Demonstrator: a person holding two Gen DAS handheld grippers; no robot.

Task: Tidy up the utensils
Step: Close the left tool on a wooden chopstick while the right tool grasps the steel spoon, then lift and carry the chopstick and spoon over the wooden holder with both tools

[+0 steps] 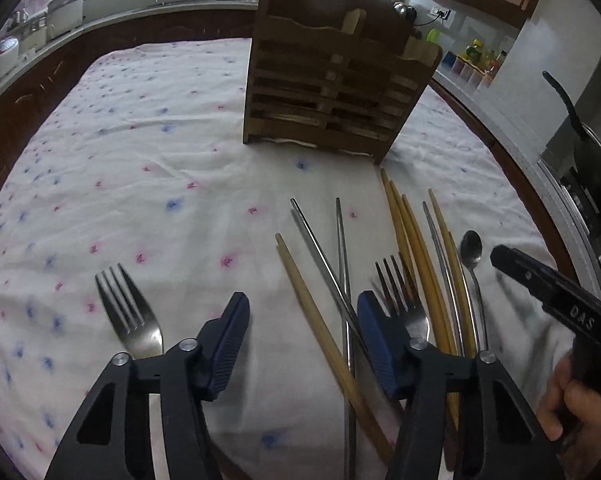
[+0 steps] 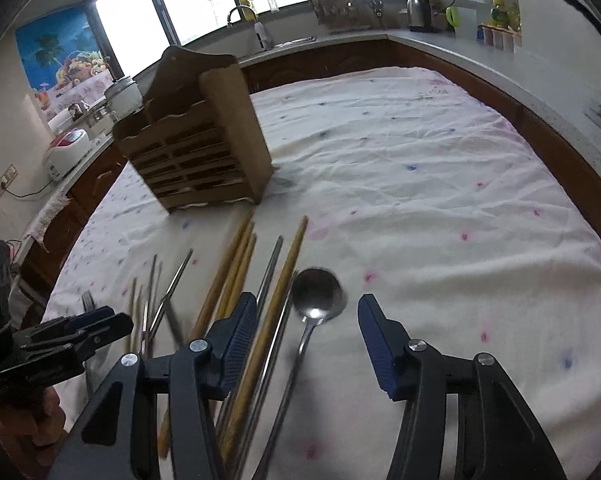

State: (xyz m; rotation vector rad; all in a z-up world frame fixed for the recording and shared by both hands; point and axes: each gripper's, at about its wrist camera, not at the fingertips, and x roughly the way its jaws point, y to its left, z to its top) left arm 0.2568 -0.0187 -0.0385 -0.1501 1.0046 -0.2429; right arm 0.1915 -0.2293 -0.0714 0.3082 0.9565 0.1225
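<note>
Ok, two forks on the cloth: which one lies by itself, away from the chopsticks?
The fork at the left of the left wrist view, alone on bare cloth. The other fork lies among the chopsticks, partly behind the left tool's finger.

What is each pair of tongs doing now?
Left tongs: open, holding nothing.
Right tongs: open, empty, over the steel spoon.

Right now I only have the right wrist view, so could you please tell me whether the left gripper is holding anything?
Observer: No, the left gripper is open and grips nothing.
Operator: Thank you. I can only see blurred tines beside it, so how many forks are there?
Observer: Two. A lone fork lies on the cloth left of that gripper, and a second fork lies by its right finger, among the chopsticks.
</note>
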